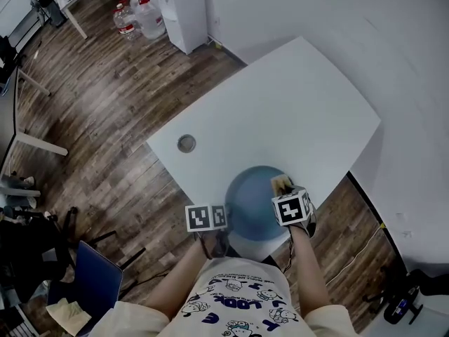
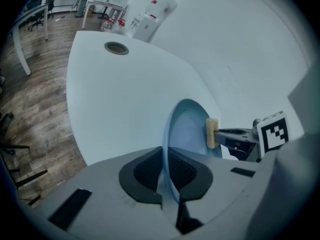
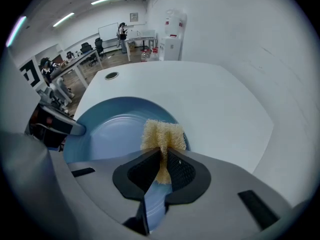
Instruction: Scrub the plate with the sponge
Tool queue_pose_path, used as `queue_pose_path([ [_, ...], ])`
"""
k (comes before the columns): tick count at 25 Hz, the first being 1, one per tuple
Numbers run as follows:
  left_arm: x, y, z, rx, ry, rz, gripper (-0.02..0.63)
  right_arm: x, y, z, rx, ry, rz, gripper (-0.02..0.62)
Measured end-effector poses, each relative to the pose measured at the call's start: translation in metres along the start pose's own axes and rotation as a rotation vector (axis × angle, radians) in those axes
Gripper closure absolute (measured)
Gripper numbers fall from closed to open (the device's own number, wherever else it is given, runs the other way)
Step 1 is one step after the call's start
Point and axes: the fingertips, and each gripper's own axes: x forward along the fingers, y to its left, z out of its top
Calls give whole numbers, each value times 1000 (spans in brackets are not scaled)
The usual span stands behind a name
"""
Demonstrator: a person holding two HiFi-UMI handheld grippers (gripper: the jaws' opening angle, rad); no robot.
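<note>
White table (image 1: pixel 280 104), round grey grommet (image 1: pixel 186 143), blue plate (image 1: pixel 252 199) at near edge.

left gripper (image 2: pixel 167 176) clamps the near rim of the blue plate (image 2: pixel 187 126), plate standing on edge above the white table (image 2: pixel 125 94). sponge (image 2: pixel 211 133) sits flat against the plate's far side, pinched by the right gripper (image 2: pixel 223 135), marker cube (image 2: pixel 274 132) behind. round grommet (image 2: pixel 116 47) far up the table.

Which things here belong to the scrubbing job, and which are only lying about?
Job: plate, gripped at its rim by the left gripper; sponge, in the right gripper; table.
Lying about: grommet in the table; water bottles; blue chair.
</note>
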Motion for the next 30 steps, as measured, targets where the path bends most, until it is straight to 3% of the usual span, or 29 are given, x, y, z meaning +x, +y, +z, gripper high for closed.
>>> queue_pose_path([
  [15, 1, 2, -1, 69, 48, -21, 583, 16, -3, 12, 80, 55, 19, 543],
  [30, 1, 2, -1, 54, 36, -35, 581, 28, 23, 41, -3, 44, 62, 543],
])
